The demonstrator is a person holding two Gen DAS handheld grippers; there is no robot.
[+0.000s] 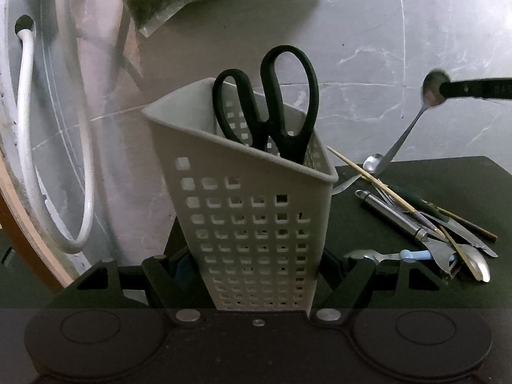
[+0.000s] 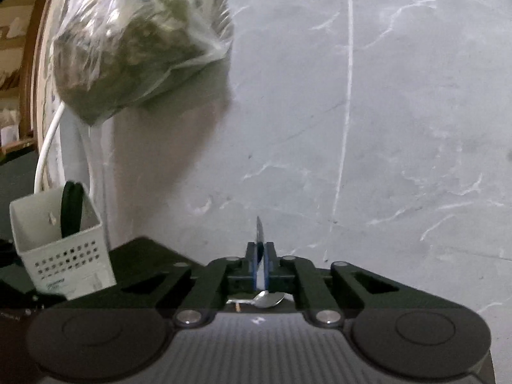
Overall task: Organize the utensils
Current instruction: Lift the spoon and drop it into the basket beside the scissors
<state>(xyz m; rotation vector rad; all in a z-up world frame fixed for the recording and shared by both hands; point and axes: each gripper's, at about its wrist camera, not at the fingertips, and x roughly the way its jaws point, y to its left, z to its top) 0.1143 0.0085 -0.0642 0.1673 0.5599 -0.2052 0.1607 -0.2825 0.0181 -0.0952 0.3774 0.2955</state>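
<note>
Utensils (image 1: 425, 224) lie in a loose heap on the dark surface (image 1: 454, 176) to the right of a white perforated holder (image 1: 256, 224): spoons, a knife, wooden chopsticks and a steel-handled peeler, crossed over one another. One spoon (image 1: 406, 134) is lifted clear of the heap, its bowl pinched by the right gripper (image 2: 260, 275), whose jaws are closed on it, the handle hanging down toward the pile. The left gripper (image 1: 260, 283) is clamped around the holder's lower part, steadying it; black-handled scissors (image 1: 268, 102) already stand inside it (handles up). By the look of them, the metal pieces are stiff, light and smooth, likely to slip or swing when pinched at one end, so a hold nearer the middle of a handle would seem surer; the chopsticks are thin and could roll. Behind everything rises a grey marbled wall (image 2: 384, 112), with a white hose (image 1: 25, 128) and a clear bag of something green (image 2: 137, 48) hanging at the left.
</note>
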